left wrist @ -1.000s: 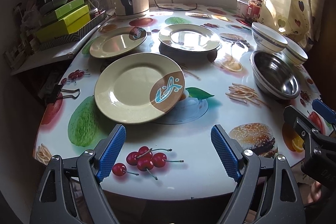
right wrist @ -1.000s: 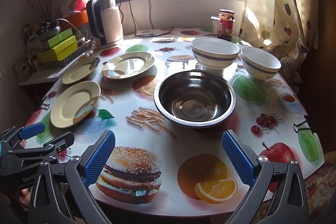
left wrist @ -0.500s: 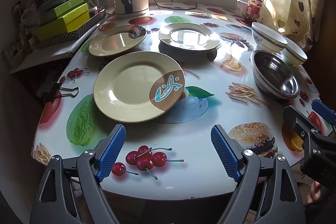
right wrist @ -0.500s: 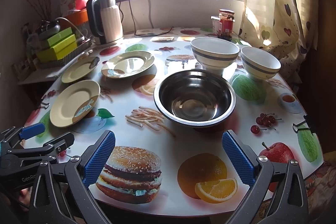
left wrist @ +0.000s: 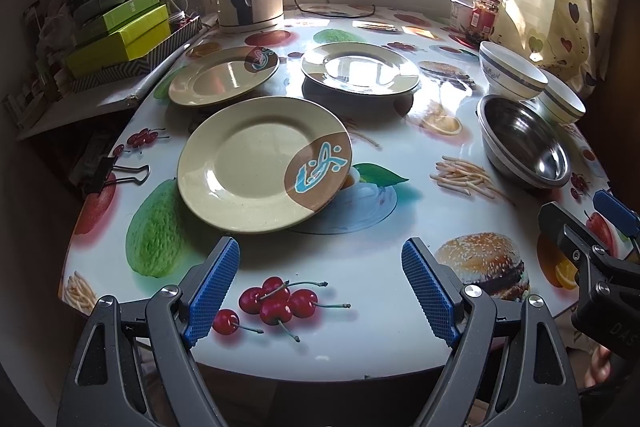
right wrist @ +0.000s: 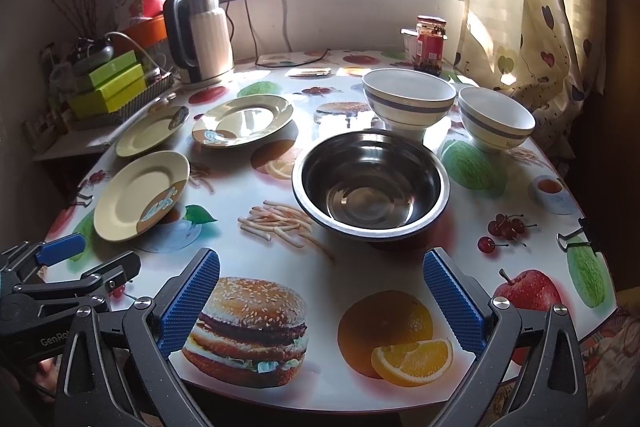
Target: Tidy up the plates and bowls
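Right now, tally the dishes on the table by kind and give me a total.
Cream plates with a brown patch: 3, the nearest, the far left, the far middle.
Steel bowl: 1.
White bowls with a blue band: 2, the larger and the smaller.
Total: 6.

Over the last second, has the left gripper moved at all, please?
Yes, slightly: the left gripper has eased forward, since the nearest plate now sits closer to its fingers.

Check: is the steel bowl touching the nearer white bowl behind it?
Cannot tell. In the right wrist view the steel bowl rim overlaps the white bowl base, hiding any gap; the left wrist view overlaps them too.
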The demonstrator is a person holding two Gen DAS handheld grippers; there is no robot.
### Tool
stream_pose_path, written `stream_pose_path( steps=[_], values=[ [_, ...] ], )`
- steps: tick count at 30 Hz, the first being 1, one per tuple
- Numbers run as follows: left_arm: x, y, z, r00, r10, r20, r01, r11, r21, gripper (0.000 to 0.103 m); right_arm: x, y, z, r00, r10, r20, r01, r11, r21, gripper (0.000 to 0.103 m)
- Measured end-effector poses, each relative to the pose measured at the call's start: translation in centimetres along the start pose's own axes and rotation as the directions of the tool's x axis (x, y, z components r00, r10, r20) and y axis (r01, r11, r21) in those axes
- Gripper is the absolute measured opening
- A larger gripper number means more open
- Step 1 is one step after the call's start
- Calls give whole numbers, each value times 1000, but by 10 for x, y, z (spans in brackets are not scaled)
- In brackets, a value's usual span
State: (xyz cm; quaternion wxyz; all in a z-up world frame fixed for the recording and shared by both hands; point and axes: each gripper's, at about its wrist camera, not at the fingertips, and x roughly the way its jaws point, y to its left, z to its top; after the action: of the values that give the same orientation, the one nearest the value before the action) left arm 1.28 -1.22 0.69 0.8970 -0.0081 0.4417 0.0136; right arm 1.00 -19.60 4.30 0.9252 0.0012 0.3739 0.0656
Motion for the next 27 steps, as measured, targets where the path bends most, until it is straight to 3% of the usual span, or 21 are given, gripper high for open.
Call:
stream_pose_path(
  steps=[16, 27],
  values=[
    [0, 14, 6, 1000, -10, -8, 10, 1000, -30, 84, 0, 1, 4, 1000, -3, 12, 3, 1000, -15, 103],
    [1, 81, 40, 1000, -7, 24, 11, 987, -162, 84, 13, 30, 60, 995, 79, 53, -73, 992, -102, 103]
  ],
)
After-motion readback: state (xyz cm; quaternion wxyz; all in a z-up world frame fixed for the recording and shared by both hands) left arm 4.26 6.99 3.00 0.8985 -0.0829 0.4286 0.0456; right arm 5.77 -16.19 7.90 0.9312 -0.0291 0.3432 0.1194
